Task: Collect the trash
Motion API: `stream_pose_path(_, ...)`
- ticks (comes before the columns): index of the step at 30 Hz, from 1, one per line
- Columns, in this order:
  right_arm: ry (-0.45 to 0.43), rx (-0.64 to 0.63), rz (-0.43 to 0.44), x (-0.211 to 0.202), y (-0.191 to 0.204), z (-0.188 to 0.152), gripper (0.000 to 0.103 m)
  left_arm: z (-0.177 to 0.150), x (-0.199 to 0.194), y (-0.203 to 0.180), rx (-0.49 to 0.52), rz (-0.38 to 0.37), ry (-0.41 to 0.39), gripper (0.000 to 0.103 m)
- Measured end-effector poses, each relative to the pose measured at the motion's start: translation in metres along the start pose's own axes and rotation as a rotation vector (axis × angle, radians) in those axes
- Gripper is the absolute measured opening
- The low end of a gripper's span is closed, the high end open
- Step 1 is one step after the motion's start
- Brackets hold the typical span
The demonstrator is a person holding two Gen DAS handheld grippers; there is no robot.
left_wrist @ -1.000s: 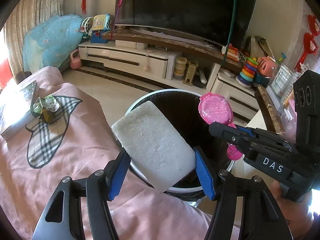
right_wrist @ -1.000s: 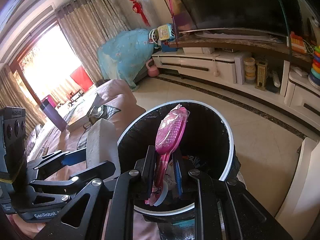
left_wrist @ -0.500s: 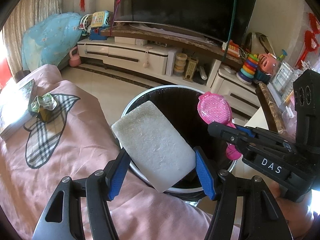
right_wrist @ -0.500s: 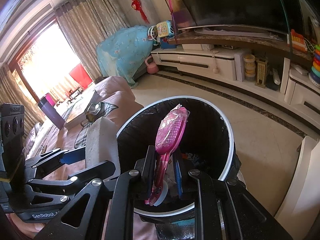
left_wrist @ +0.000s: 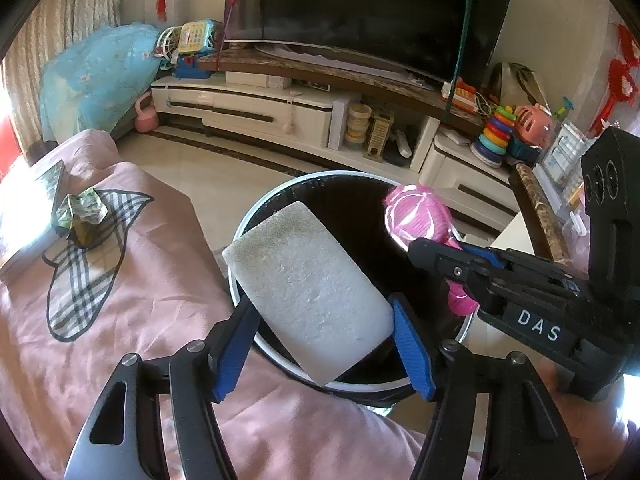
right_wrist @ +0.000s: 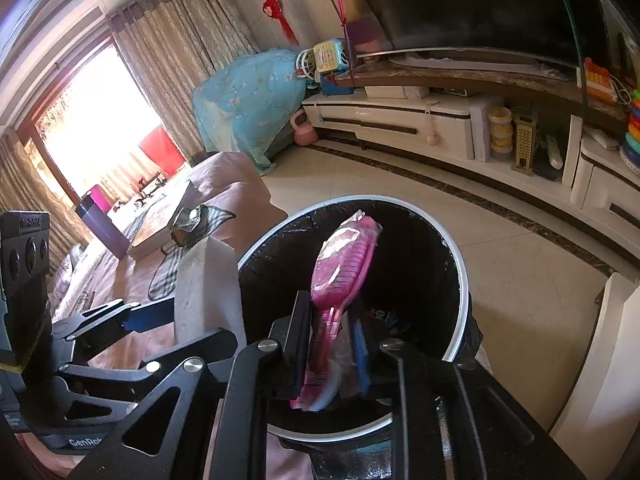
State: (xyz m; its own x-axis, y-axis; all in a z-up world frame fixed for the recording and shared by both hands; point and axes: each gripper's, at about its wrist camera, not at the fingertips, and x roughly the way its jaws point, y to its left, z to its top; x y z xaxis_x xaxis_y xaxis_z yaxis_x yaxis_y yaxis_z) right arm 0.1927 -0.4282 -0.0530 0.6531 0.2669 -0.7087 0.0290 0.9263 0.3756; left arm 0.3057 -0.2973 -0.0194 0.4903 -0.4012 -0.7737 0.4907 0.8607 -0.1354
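Item 1: left hand-held gripper (left_wrist: 324, 340), blue pads clamped on the long sides of a pale grey rectangular foam block (left_wrist: 306, 292). The block juts forward of the fingers and hangs over the near left rim of the bin.

Item 2: right hand-held gripper (right_wrist: 332, 350), closed on the handle of a pink plastic hairbrush in clear wrapping (right_wrist: 344, 260). The brush head stands up ahead of the fingertips, above the bin mouth.

Item 3: round black-lined waste bin with a white rim (right_wrist: 460, 272), directly ahead of and below both grippers. Some rubbish shows at its bottom.

Item 4: crumpled green foil wrapper (left_wrist: 80, 216), well to the left of the left gripper, on the pink cloth-covered counter (left_wrist: 132, 304) beside a book.

Risks, as a judgement:
- The block sits partly over the rim. Released here, it may strike the edge and tip back onto the pink cloth.
- The 2 grippers are close together. Opening both at once could knock the brush against the block.
- The wrapper looks uncollected.
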Motion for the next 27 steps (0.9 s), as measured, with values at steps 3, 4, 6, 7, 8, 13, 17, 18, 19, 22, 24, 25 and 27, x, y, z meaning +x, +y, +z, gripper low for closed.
stream_pose_path(3,0.002,0.022,0.017,0.001,-0.005,0.002,0.027,0.000,0.000,-0.001,0.000,-0.005,0.007,0.069)
stream_pose_path(4,0.000,0.029,0.019,0.001,-0.006,0.002,0.033,0.001,-0.001,0.000,0.000,-0.002,0.009,0.069)
stream_pose_path(6,-0.008,0.038,0.022,-0.002,-0.008,0.003,0.038,0.000,-0.003,0.001,-0.003,0.005,0.010,0.073)
stream_pose_path(7,-0.013,0.041,0.025,-0.004,-0.009,0.003,0.040,0.000,-0.004,0.001,-0.004,0.004,0.009,0.074)
stream_pose_path(8,-0.020,0.044,0.026,-0.006,-0.009,0.003,0.042,-0.001,-0.006,0.002,-0.007,0.006,0.008,0.076)
stream_pose_path(13,-0.049,0.062,0.030,-0.020,-0.008,0.000,0.062,-0.011,-0.019,0.006,-0.020,0.011,-0.007,0.078)
stream_pose_path(17,-0.068,0.075,0.036,-0.032,-0.003,-0.004,0.069,-0.025,-0.039,0.012,-0.036,0.010,-0.039,0.078)
stream_pose_path(18,-0.076,0.076,0.039,-0.036,0.000,-0.007,0.073,-0.030,-0.045,0.014,-0.044,0.007,-0.050,0.078)
stream_pose_path(19,-0.085,0.079,0.040,-0.040,0.002,-0.009,0.078,-0.035,-0.050,0.017,-0.050,0.004,-0.057,0.079)
stream_pose_path(22,-0.116,0.093,0.050,-0.053,0.007,-0.017,0.088,-0.056,-0.070,0.026,-0.087,-0.011,-0.086,0.079)
stream_pose_path(24,-0.143,0.106,0.057,-0.063,0.014,-0.029,0.092,-0.075,-0.085,0.033,-0.121,-0.022,-0.113,0.079)
stream_pose_path(25,-0.150,0.108,0.059,-0.067,0.018,-0.035,0.093,-0.084,-0.092,0.037,-0.135,-0.025,-0.125,0.079)
stream_pose_path(27,-0.159,0.109,0.064,-0.074,0.025,-0.047,0.093,-0.101,-0.105,0.043,-0.161,-0.031,-0.148,0.080)
